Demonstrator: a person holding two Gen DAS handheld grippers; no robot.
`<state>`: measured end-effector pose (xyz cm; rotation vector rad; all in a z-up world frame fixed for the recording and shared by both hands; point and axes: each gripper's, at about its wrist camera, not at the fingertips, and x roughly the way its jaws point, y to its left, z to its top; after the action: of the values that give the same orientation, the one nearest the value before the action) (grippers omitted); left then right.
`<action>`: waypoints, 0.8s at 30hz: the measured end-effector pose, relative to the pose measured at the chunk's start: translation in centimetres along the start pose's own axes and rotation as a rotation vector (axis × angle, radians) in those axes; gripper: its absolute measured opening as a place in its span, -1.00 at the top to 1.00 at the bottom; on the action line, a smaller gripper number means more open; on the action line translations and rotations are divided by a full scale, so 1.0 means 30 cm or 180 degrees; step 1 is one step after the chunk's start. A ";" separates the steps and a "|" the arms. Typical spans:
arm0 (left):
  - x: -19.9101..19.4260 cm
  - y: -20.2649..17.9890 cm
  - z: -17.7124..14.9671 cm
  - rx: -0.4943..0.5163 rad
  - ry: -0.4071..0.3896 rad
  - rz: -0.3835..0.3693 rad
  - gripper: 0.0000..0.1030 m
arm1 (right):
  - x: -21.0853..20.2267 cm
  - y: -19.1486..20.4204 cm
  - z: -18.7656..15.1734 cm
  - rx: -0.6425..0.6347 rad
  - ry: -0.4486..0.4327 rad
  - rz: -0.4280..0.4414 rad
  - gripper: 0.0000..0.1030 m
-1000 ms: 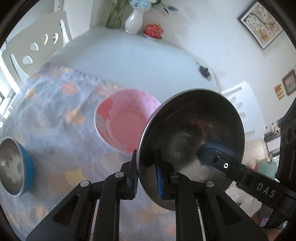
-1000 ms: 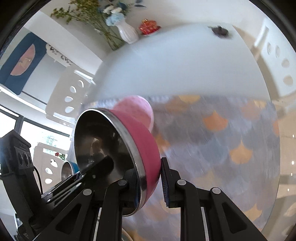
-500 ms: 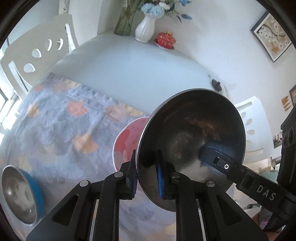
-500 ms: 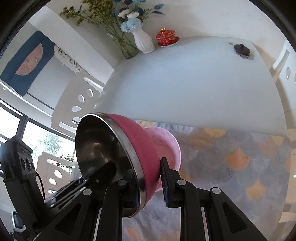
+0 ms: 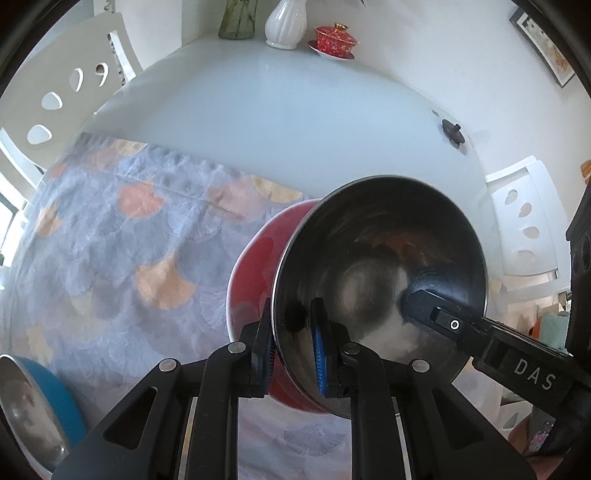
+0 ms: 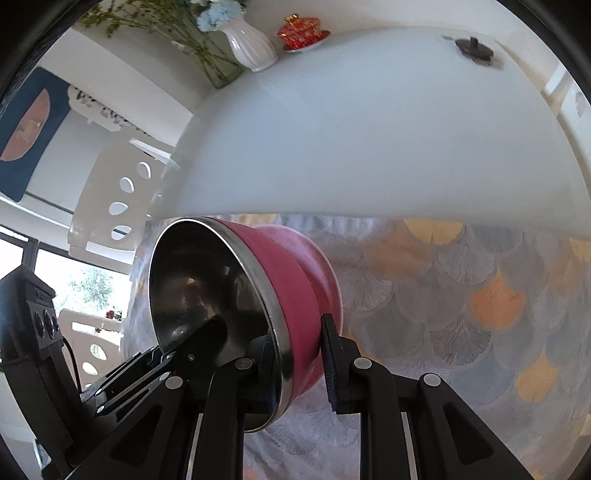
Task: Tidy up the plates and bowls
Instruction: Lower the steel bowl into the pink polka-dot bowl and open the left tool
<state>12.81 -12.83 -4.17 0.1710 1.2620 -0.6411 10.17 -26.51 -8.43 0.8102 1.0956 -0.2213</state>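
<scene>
Both hand-held grippers were clamped on one bowl, a steel-lined bowl with a pink outer wall (image 6: 291, 295); the left hand-held gripper (image 5: 293, 345) pinched its near rim, one blue-padded finger inside the steel and the other outside, jaws nearly closed; the right hand-held gripper (image 6: 301, 363) gripped the opposite rim in the same way, its black finger showing inside the bowl in the left wrist view; the bowl was tilted, mouth turned towards the left camera, and sat just over or partly inside a second pink bowl (image 5: 255, 266) on the patterned grey-and-orange fan-print cloth (image 5: 129, 240); whether the two bowls touched could not be told; a blue bowl with a steel lining (image 5: 33, 406) rested near the cloth's near left corner, well apart; beyond the cloth the pale tabletop (image 5: 277, 122) lay bare up to its far edge, where a white ribbed vase (image 5: 286, 22) stood beside a red lidded cup on a saucer (image 5: 334, 38); a small dark lid-like object (image 5: 452, 133) lay near the right edge.
</scene>
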 end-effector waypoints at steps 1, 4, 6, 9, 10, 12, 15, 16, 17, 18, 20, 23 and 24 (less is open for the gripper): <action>-0.001 0.003 0.001 0.0007 -0.0003 0.0010 0.72 | 0.003 -0.002 -0.001 -0.0001 -0.0001 -0.0020 0.65; -0.004 0.009 0.004 0.0009 -0.0016 0.0004 0.71 | 0.010 -0.002 0.003 0.0025 -0.0005 0.0004 0.64; -0.005 0.015 0.005 0.0001 -0.0018 -0.0002 0.71 | 0.013 0.001 0.000 0.0014 -0.0009 -0.0015 0.65; -0.015 0.025 0.006 -0.0040 -0.0049 -0.0013 0.71 | 0.014 0.001 -0.001 0.0042 -0.0016 -0.0021 0.64; -0.022 0.029 0.005 -0.0069 -0.0066 -0.0021 0.71 | 0.013 -0.001 -0.002 0.0059 -0.0018 -0.0011 0.64; -0.033 0.035 0.004 -0.0091 -0.0092 0.0033 0.71 | 0.010 -0.007 -0.004 0.0094 -0.0021 0.0012 0.64; -0.038 0.052 0.008 -0.0118 -0.0090 0.0042 0.70 | 0.002 -0.015 -0.005 0.0122 -0.0038 0.0061 0.54; -0.040 0.055 0.010 -0.0134 -0.0093 0.0035 0.69 | -0.004 -0.013 -0.006 0.0104 -0.0063 0.0040 0.54; -0.051 0.054 0.012 -0.0128 -0.0139 0.0056 0.68 | -0.012 -0.010 -0.006 0.0073 -0.0095 0.0008 0.54; -0.053 0.052 0.016 -0.0122 -0.0135 0.0062 0.66 | -0.018 -0.006 -0.005 0.0045 -0.0116 -0.0009 0.53; -0.049 0.050 0.015 -0.0131 -0.0103 0.0055 0.66 | -0.021 -0.002 -0.004 0.0019 -0.0118 -0.0041 0.53; -0.046 0.047 0.007 -0.0106 -0.0096 0.0064 0.66 | -0.014 -0.013 -0.009 0.0054 -0.0087 -0.0063 0.52; -0.047 0.046 0.005 -0.0094 -0.0093 0.0083 0.65 | -0.011 -0.019 -0.013 0.0078 -0.0078 -0.0052 0.52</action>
<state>13.45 -11.28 -3.11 0.1531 1.2387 -0.6003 9.44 -26.71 -8.50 0.8186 1.0787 -0.2582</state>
